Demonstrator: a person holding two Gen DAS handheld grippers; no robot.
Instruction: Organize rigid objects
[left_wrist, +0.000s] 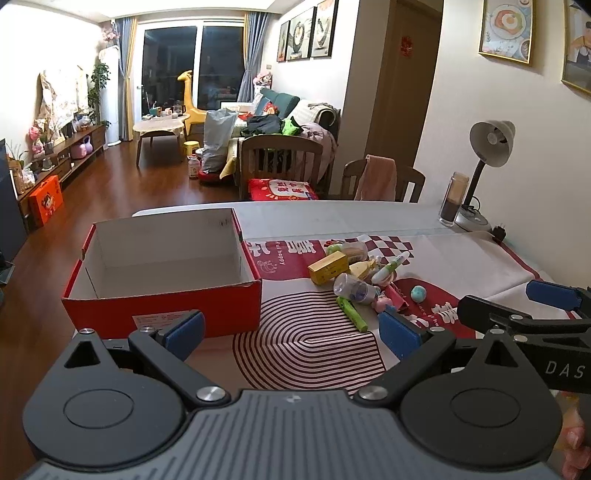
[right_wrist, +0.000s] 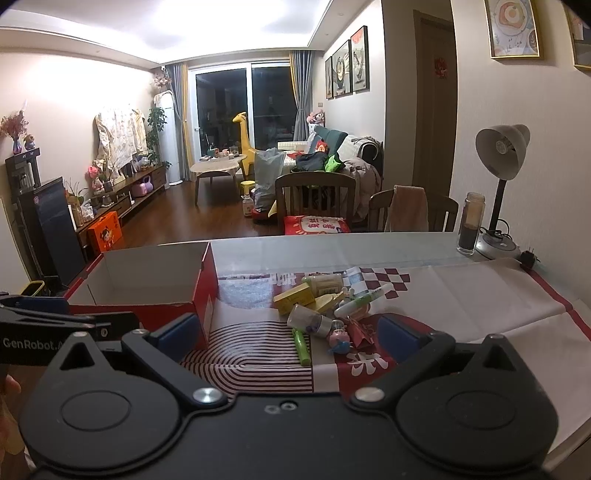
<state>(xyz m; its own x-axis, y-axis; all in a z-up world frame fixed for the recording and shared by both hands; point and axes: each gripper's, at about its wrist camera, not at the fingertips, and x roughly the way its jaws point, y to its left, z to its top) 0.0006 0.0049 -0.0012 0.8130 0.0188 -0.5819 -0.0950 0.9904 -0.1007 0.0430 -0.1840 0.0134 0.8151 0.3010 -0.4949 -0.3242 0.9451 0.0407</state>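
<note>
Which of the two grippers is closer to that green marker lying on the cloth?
Right, though not by much. The right gripper has the green marker lying between its open jaws. The left gripper sits further left, with the marker ahead toward its right side.

The red box (left_wrist: 162, 280) looks like matt cardboard with a plain white inside. The table cover (left_wrist: 461, 266) is smooth printed sheet, creased. The far floor (left_wrist: 122, 184) is glossy wood.

1. A red cardboard box (left_wrist: 162, 310), white inside, open-topped and empty, sits at the left of the tabletop.
2. Just right of it lies a heap of small things: a yellow carton (left_wrist: 328, 268), a clear capsule (left_wrist: 354, 288) on its side, a green marker (left_wrist: 351, 314), a white pen (left_wrist: 391, 266), and a pink figurine (left_wrist: 382, 303).
3. A teal ball (left_wrist: 418, 293) rests beside the heap.
</note>
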